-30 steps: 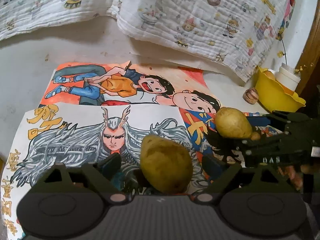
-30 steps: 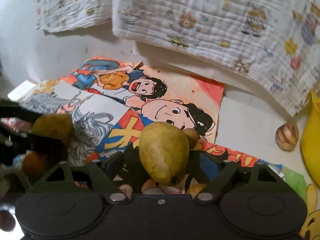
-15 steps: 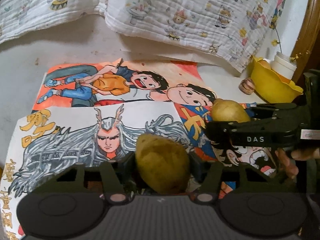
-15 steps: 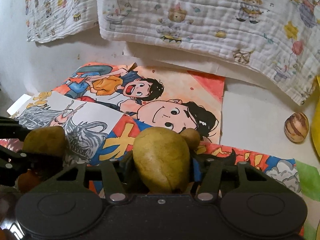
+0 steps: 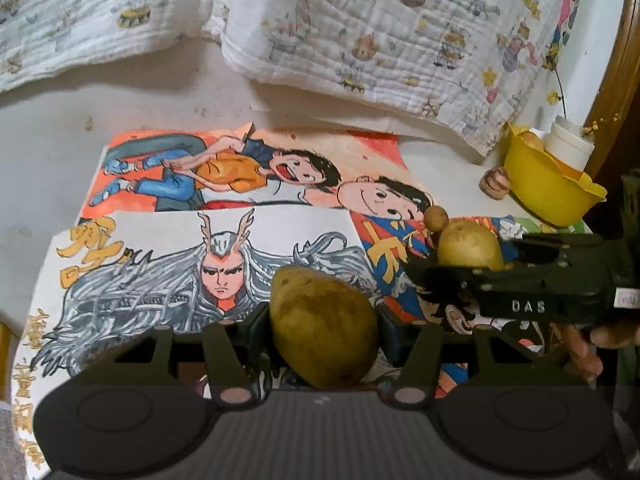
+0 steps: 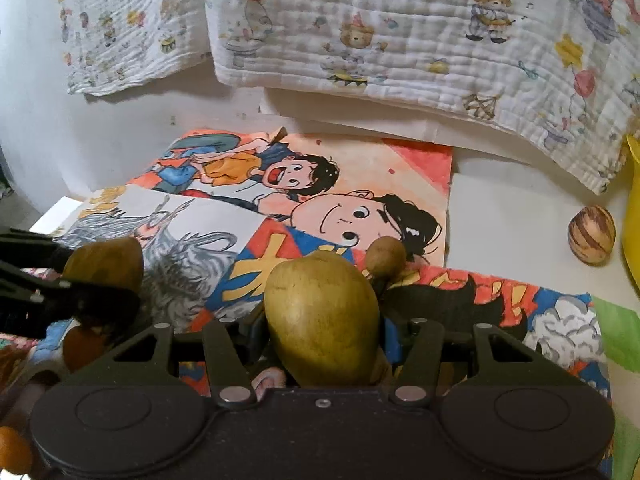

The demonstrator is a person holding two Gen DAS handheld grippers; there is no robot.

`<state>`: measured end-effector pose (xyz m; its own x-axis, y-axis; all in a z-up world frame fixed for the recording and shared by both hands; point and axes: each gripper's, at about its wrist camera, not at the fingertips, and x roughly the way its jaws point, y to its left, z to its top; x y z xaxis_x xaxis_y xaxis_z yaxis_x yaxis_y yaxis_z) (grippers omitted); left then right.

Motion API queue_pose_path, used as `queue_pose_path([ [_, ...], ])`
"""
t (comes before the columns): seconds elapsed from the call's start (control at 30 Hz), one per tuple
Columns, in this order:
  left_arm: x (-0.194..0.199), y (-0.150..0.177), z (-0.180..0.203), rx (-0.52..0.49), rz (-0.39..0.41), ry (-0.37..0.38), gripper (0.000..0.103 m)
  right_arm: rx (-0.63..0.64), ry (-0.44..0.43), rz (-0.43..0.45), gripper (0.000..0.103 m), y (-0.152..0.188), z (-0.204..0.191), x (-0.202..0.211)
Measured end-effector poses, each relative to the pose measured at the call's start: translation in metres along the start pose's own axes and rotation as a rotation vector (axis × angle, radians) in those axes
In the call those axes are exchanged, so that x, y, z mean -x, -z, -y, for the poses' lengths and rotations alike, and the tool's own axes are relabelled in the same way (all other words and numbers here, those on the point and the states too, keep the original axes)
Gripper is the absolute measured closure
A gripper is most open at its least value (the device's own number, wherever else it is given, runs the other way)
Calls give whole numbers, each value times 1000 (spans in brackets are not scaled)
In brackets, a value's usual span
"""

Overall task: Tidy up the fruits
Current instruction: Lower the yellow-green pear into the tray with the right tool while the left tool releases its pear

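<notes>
Pears are the job: each gripper has just closed its jaws on one, the left gripper (image 5: 324, 336) clamping a brownish pear (image 5: 324, 328) and the right gripper (image 6: 322, 332) a greener pear (image 6: 320, 320), both low over the cartoon posters (image 5: 224, 184). Lift them gently and evenly, avoid squeezing harder, then carry both toward the yellow bowl (image 5: 548, 192), clearing the small brown ball (image 6: 386, 258).

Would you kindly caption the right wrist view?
Right gripper clamps a pear above cartoon posters, beside a small brown fruit.
</notes>
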<state>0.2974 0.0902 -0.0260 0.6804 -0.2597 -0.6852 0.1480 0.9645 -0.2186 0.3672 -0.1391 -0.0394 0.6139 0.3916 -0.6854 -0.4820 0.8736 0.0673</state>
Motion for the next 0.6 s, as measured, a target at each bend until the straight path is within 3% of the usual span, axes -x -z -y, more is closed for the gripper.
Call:
queue_pose_path([
  [0.6,45,14,34,6,46,40,43,-11,-27,68,47,19,-13,79],
])
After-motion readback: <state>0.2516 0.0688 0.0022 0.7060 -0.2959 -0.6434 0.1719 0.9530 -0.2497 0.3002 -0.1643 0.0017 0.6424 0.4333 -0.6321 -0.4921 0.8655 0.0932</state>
